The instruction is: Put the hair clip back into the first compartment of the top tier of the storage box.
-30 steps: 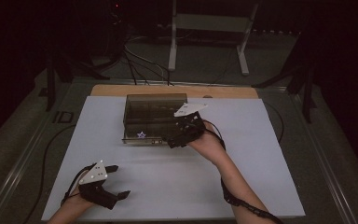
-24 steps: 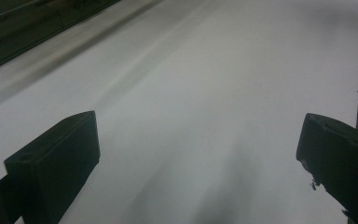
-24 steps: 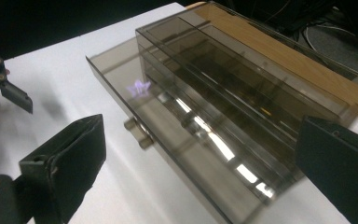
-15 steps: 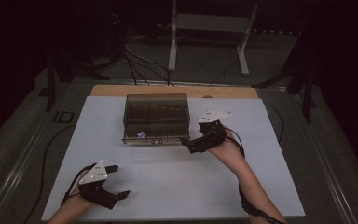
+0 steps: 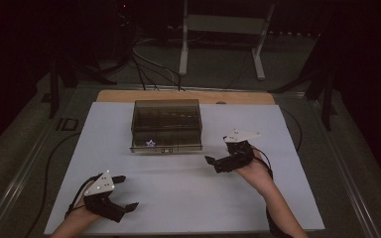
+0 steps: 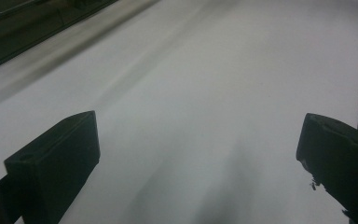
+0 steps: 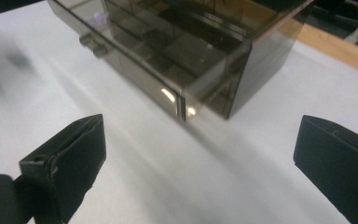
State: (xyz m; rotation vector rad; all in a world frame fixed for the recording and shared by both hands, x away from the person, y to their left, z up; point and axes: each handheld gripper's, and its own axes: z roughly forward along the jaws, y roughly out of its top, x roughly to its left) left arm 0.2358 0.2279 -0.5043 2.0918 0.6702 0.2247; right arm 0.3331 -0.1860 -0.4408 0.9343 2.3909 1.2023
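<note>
Both tongs (image 5: 121, 192) (image 5: 212, 161) wide apart, empty

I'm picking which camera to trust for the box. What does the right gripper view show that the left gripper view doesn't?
Right gripper view: the smoky clear box close up, with its front handle, inner compartments and a strip of wooden table edge. Left gripper view: mostly bare white sheet, with just a corner of the box at the top left. Both: that gripper's own two black jaws spread wide with nothing between them, over the white sheet.
</note>
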